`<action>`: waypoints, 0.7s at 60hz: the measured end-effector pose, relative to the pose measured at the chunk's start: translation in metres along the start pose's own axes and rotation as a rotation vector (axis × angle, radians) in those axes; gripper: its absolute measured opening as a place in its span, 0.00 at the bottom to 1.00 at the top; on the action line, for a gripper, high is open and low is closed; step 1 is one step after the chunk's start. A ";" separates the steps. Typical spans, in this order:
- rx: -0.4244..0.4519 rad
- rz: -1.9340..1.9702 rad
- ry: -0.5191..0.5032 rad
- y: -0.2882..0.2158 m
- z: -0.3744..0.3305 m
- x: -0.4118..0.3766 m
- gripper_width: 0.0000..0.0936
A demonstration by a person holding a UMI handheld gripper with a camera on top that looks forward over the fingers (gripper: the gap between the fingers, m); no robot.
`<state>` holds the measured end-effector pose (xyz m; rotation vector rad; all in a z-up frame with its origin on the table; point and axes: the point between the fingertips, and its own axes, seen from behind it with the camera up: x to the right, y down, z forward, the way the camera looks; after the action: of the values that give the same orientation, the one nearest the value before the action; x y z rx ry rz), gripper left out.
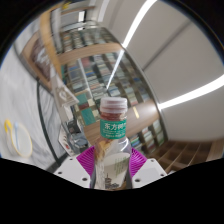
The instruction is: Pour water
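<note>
The gripper (pixel 111 163) is grasping a water bottle (pixel 113 135) between its pink pads (pixel 88 158), lifting it toward the ceiling. Its cap (pixel 113 102) is appearing still on; pouring well is requiring a firm grip and gradual tilting.

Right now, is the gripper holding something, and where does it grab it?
Yes. The gripper holds a bottle by its lower body, below the label, one pink pad pressing each side. The cap is on.
</note>
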<state>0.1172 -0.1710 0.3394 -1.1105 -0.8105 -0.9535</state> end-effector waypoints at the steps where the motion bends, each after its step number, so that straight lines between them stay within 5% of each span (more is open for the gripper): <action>1: -0.021 0.091 -0.005 0.004 0.000 0.004 0.44; 13: -0.253 0.900 -0.114 0.072 -0.013 -0.043 0.44; 24: -0.458 1.106 -0.184 0.142 -0.043 -0.142 0.44; 34: -0.537 1.176 -0.244 0.170 -0.064 -0.195 0.45; 35: -0.484 1.168 -0.213 0.173 -0.062 -0.193 0.45; 42: -0.483 1.131 -0.210 0.176 -0.065 -0.195 0.52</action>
<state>0.2087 -0.1646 0.0847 -1.8007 -0.0022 -0.0491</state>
